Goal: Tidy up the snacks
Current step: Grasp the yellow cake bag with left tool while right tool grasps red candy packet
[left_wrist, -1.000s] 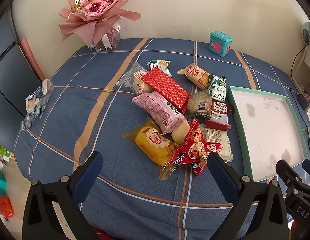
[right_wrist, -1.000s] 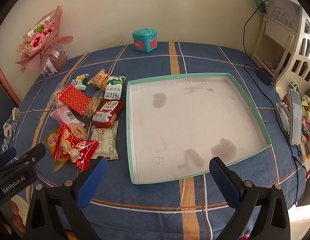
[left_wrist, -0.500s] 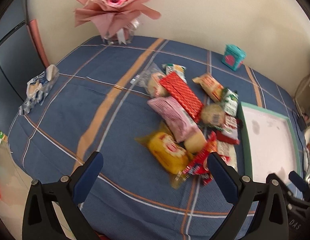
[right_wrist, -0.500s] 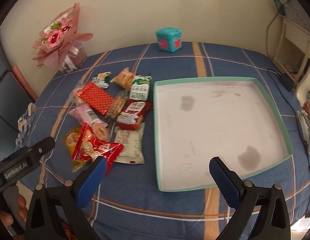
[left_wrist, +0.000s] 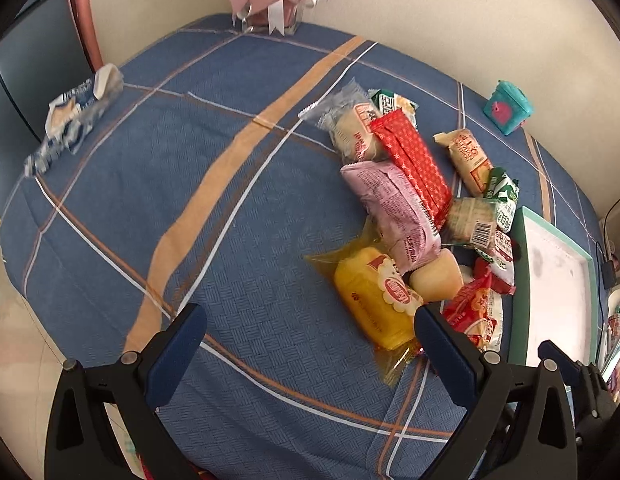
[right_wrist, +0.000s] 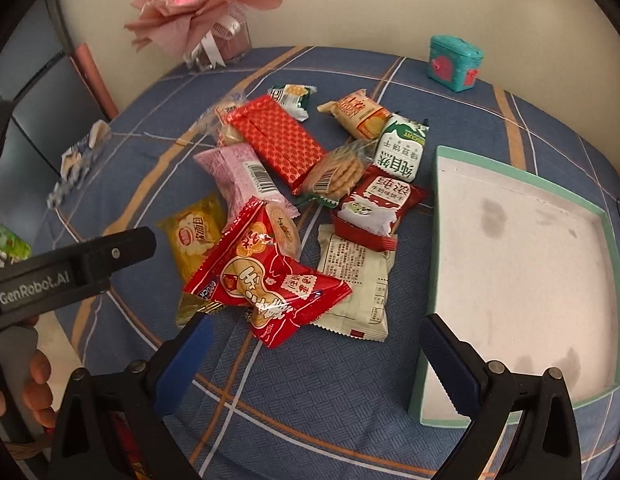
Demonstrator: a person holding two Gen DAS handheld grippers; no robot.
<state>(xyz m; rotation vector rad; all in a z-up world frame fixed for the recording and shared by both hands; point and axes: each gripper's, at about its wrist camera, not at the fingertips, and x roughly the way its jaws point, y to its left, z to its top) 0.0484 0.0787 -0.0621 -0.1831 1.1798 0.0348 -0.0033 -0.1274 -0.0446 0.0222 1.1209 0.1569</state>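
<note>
A pile of wrapped snacks lies on a blue checked tablecloth. It includes a yellow packet (left_wrist: pixel 374 300), a pink packet (left_wrist: pixel 390 204), a long red box (left_wrist: pixel 414 164), a red cracker bag (right_wrist: pixel 266 280) and a white packet (right_wrist: pixel 358 280). A green-rimmed tray (right_wrist: pixel 430 280) with nothing in it stands just right of the pile. My left gripper (left_wrist: pixel 310 344) hangs open over bare cloth, its right finger beside the yellow packet. My right gripper (right_wrist: pixel 316 356) is open just in front of the red cracker bag, holding nothing.
A pink bouquet in a glass vase (right_wrist: pixel 202 12) and a small teal box (right_wrist: pixel 454 62) stand near the far wall. A crumpled blue-white wrapper (left_wrist: pixel 74 112) lies at the left table edge. A hand (right_wrist: pixel 34 380) holds the left gripper's handle.
Both views have swung left. My right gripper has moved from in front of the tray to in front of the snack pile. The left gripper has come lower and nearer the cloth.
</note>
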